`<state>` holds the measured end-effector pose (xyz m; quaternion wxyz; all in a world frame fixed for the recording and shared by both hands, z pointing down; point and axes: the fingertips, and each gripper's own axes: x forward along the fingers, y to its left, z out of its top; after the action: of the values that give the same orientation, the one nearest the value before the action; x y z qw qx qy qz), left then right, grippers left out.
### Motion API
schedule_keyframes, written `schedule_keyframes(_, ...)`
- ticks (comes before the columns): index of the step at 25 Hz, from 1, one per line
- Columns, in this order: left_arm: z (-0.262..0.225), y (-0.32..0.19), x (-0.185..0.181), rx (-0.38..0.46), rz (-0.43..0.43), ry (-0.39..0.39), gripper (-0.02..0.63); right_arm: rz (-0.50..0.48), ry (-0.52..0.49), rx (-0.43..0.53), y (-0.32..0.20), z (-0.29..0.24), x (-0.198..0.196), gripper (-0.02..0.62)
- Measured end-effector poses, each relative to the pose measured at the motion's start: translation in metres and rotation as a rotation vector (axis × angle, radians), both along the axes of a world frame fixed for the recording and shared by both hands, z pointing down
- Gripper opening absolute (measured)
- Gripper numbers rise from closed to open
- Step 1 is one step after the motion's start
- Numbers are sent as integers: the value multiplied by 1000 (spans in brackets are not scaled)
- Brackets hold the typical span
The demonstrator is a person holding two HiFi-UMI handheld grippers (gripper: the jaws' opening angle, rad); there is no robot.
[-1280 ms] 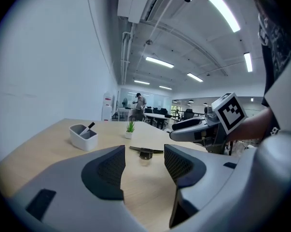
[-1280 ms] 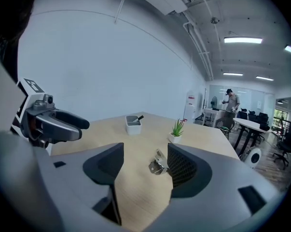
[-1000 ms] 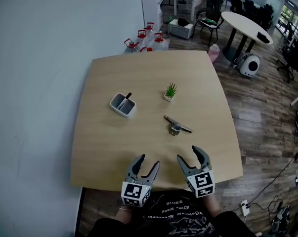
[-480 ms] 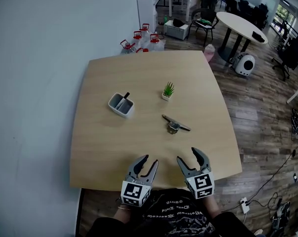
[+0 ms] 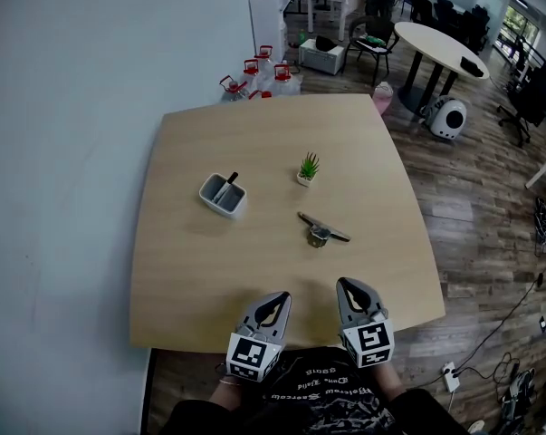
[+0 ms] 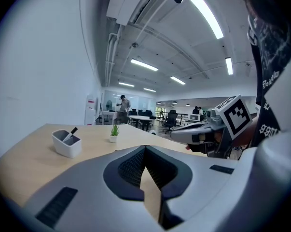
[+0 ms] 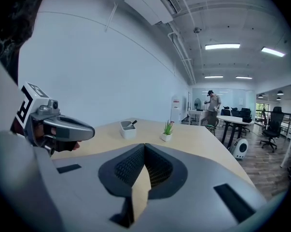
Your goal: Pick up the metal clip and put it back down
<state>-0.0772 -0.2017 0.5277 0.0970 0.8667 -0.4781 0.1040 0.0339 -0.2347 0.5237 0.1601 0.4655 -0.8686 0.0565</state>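
Note:
The metal clip (image 5: 320, 230) lies flat near the middle of the wooden table (image 5: 191, 270), well beyond both grippers. My left gripper (image 5: 280, 299) hovers over the table's near edge. Its jaws have just been closing and now stand shut with nothing between them. My right gripper (image 5: 344, 285) is beside it, also just closed and shut on nothing. In the left gripper view the closed jaws (image 6: 145, 148) fill the foreground and the right gripper (image 6: 198, 132) shows at the right. The right gripper view shows its closed jaws (image 7: 145, 145) and the left gripper (image 7: 63, 127). The clip shows in neither gripper view.
A white holder (image 5: 223, 194) with a dark pen stands left of centre, and a small potted plant (image 5: 308, 168) sits behind the clip. Water bottles (image 5: 254, 75) stand on the floor past the far edge. A round table (image 5: 440, 48) is at the back right.
Both grippers' jaws have gone from wide open to shut, with nothing between them. The hands have stayed at the near table edge, and the clip has not moved.

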Motion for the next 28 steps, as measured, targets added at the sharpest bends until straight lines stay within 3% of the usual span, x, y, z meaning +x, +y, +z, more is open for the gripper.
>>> schedule_keyframes(9,4,-8,-14,-26,-61,64,9,-10,8,-9,-1,3,-1,14)
schedule_keyframes(28,7,-12,-11,-41,-77,45,9,-53,35,-29,-3,13,-6,14)
